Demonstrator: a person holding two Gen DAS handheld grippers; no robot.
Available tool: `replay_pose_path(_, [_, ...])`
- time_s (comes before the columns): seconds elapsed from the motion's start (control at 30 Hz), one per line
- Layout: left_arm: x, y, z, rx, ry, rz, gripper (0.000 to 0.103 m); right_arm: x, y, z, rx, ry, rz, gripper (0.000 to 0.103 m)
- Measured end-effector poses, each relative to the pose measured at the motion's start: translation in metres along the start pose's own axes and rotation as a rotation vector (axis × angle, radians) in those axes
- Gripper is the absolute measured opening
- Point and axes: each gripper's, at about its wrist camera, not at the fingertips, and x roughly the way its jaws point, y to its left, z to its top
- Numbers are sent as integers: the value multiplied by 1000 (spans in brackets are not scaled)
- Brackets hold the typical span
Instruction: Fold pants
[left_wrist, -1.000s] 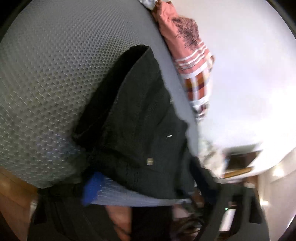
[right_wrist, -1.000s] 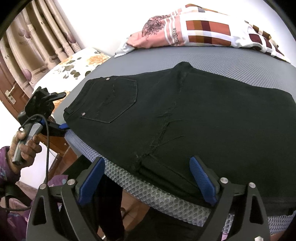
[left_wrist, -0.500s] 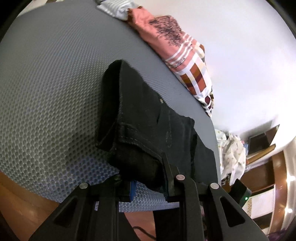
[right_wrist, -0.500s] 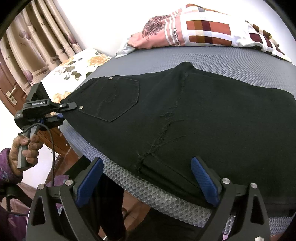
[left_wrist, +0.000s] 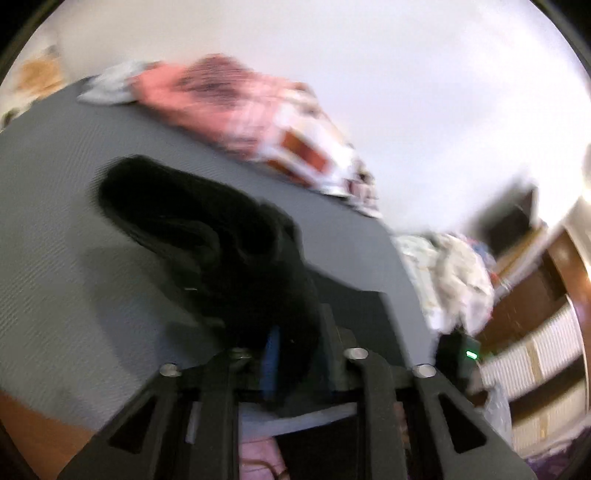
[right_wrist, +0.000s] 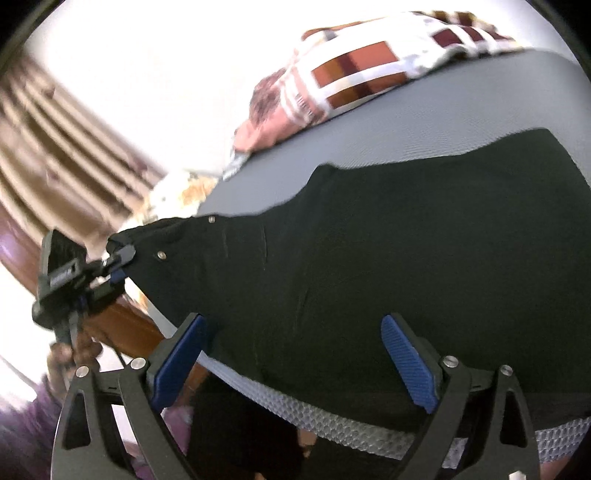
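Black pants (right_wrist: 369, 258) lie spread on a grey mesh mattress (right_wrist: 480, 110), back pocket up. My left gripper (left_wrist: 291, 354) is shut on the waistband corner of the pants (left_wrist: 221, 236) and holds it lifted off the mattress; it also shows in the right wrist view (right_wrist: 118, 264) at the left. My right gripper (right_wrist: 299, 354) is open, its blue pads (right_wrist: 408, 362) on either side of the near edge of the pants at the mattress edge. The left wrist view is blurred.
A pink and checked blanket (right_wrist: 351, 70) lies at the far side of the mattress, against a white wall. Curtains (right_wrist: 55, 147) hang at the left. A wooden bed frame (right_wrist: 122, 328) runs under the mattress. A heap of light clothes (left_wrist: 450, 266) and wooden furniture (left_wrist: 535, 295) stand beyond the mattress corner.
My left gripper closed on the waistband corner and has lifted it up and inward. My right gripper has tilted and moved closer over the near edge of the pants, still open.
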Motion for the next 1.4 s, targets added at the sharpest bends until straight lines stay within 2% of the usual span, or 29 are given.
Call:
replay_pose_path(0.1, [26, -43, 2, 107, 11, -19, 15, -20, -19, 11, 82, -53, 41, 95])
replay_pose_path(0.2, [55, -58, -6, 94, 51, -114, 15, -38, -43, 20, 192, -103, 90, 95])
replay_pose_path(0.27, [49, -56, -15, 96, 10, -122, 15, -47, -50, 22, 220, -124, 115, 95])
replay_pose_path(0.33, [24, -38, -16, 39, -49, -132, 16, -50, -45, 21, 188, -117, 108, 95])
replay_pose_path(0.4, [-8, -6, -14, -102, -97, -94, 20, -46, -37, 21, 146, -94, 102, 95])
replay_pose_path(0.47, [-44, 36, -18, -249, -167, -36, 44, -41, -32, 20, 129, -78, 115, 95])
replay_pose_path(0.5, [-60, 63, -22, -327, -171, 1, 59, -37, -31, 19, 135, -69, 130, 95])
replay_pose_path(0.57, [-68, 110, -29, -448, -130, -4, 59, -28, -32, 14, 151, -43, 152, 95])
replay_pose_path(0.6, [-72, 126, -32, -472, -130, 30, 59, -23, -31, 12, 153, -25, 154, 95])
replay_pose_path(0.63, [-78, 142, -36, -479, -137, 101, 59, -19, -29, 9, 146, -13, 147, 95])
replay_pose_path(0.67, [-83, 152, -38, -481, -145, 141, 59, -16, -26, 7, 129, 0, 133, 95])
replay_pose_path(0.77, [-91, 175, -43, -477, -129, 210, 59, -14, -18, 4, 88, 13, 117, 95])
replay_pose_path(0.83, [-92, 180, -47, -480, -119, 187, 59, -12, -15, 3, 84, 20, 114, 95])
replay_pose_path(0.9, [-93, 181, -51, -450, -92, 196, 62, -7, -14, 3, 89, 30, 114, 95])
replay_pose_path(1.0, [-73, 181, -55, -421, 8, 176, 62, -1, -9, -1, 77, 45, 110, 95])
replay_pose_path(1.07, [-61, 186, -62, -447, 65, 172, 66, 3, -6, -4, 65, 59, 100, 95])
replay_pose_path(1.13, [-58, 196, -69, -507, 55, 136, 66, 6, -3, -5, 59, 68, 100, 95])
replay_pose_path(1.2, [-47, 214, -74, -596, 59, 70, 68, 7, -3, -7, 59, 74, 101, 95])
replay_pose_path(1.23, [-41, 220, -77, -638, 56, 12, 72, 8, -3, -8, 61, 78, 99, 95])
replay_pose_path(1.3, [-35, 220, -71, -643, 41, -36, 84, 9, -3, -8, 63, 80, 96, 95])
replay_pose_path(1.4, [-26, 222, -60, -624, 47, -76, 90, 8, -4, -9, 69, 78, 98, 95])
